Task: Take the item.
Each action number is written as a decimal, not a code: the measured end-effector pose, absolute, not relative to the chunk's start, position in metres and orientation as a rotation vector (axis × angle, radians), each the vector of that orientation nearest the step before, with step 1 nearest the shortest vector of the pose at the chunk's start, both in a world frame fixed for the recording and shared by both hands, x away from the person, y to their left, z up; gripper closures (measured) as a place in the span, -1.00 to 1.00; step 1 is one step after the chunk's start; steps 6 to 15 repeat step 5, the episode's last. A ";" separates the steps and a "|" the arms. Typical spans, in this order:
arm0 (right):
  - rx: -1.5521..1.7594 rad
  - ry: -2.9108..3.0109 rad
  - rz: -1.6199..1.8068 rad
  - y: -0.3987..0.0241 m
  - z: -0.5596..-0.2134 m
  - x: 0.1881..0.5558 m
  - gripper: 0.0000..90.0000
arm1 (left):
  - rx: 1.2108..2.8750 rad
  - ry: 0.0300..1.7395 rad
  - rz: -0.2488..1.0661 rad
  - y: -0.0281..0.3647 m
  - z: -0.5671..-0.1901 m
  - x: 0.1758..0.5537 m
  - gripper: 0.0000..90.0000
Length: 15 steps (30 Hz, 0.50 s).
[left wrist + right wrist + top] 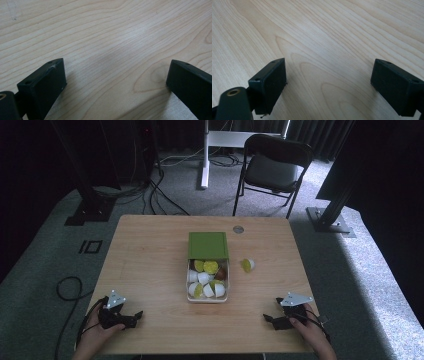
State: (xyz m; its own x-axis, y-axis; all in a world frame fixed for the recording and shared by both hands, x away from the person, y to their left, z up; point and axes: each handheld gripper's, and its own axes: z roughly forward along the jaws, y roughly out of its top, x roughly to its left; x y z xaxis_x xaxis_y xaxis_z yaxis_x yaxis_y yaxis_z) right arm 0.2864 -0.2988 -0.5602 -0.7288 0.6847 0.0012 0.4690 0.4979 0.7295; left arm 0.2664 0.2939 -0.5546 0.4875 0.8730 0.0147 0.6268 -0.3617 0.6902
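Left gripper (131, 316) sits at the near left of the table (150, 250), held by the person's left hand (100, 327), jaws spread wide with nothing between them; in the left gripper view the gripper (116, 82) has both black jaws far apart over bare wood grain, close to the surface. Right gripper (270, 319) sits at the near right, held by the right hand (310, 327), jaws also spread and holding nothing; in the right gripper view the gripper (328, 82) shows the same wide gap over plain wood. Grey three-cornered plates top both grippers, and the two tips point inward toward each other. Both are well apart from the box (190, 285), which lies near the table middle, between the two grippers and farther out. The box is clear, open, and packed with cups (205, 279), white and yellow-green, one brownish at its right side; exact count cannot be told. The green lid (208, 244) lies at the far end of the box, touching or overlapping its far edge. One loose cup (247, 265) lies on its side on the table just right of the box, near its far end, apart from it. Farther out, a small round grey disc (238, 229) sits near the far table edge. Beyond the table, a dark folding chair (272, 167) stands on the carpet, cables (160, 185) trail at far left.
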 end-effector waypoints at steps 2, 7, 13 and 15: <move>0.972 2.457 1.065 -0.299 -0.560 0.286 -0.72 | 2.111 1.230 0.511 0.294 -0.555 0.266 -0.92; 0.974 2.457 1.065 -0.299 -0.560 0.286 -0.72 | 2.111 1.230 0.511 0.294 -0.555 0.266 -0.92; 0.974 2.457 1.065 -0.299 -0.560 0.286 -0.72 | 2.111 1.230 0.511 0.294 -0.555 0.266 -0.92; 0.974 2.457 1.065 -0.299 -0.560 0.286 -0.72 | 2.111 1.230 0.511 0.294 -0.555 0.266 -0.92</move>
